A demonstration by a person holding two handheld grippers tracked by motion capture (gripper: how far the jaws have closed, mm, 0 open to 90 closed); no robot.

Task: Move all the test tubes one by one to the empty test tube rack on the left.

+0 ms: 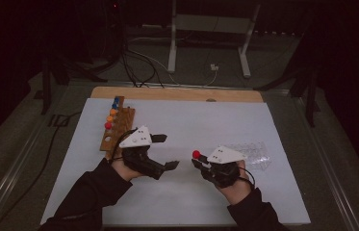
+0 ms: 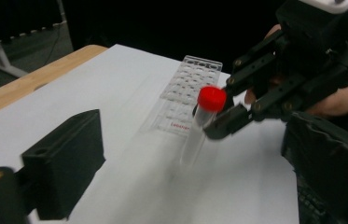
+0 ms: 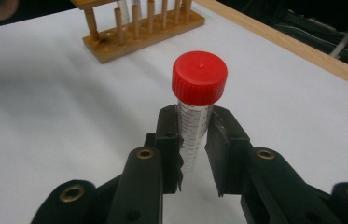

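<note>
surface: white sheet (image 1: pixel 177 120) over a wooden table, dark room behind.
wooden rack (image 1: pixel 117 129): far left, coloured caps in it.
left gripper (image 1: pixel 166 151): jaws apart, nothing between them.
red-capped tube (image 3: pixel 195 112): upright above the sheet, near centre.
right gripper (image 3: pixel 194 154): clamped on the tube below its cap.
clear well plate (image 2: pixel 185 93): just beyond the tube.
</note>
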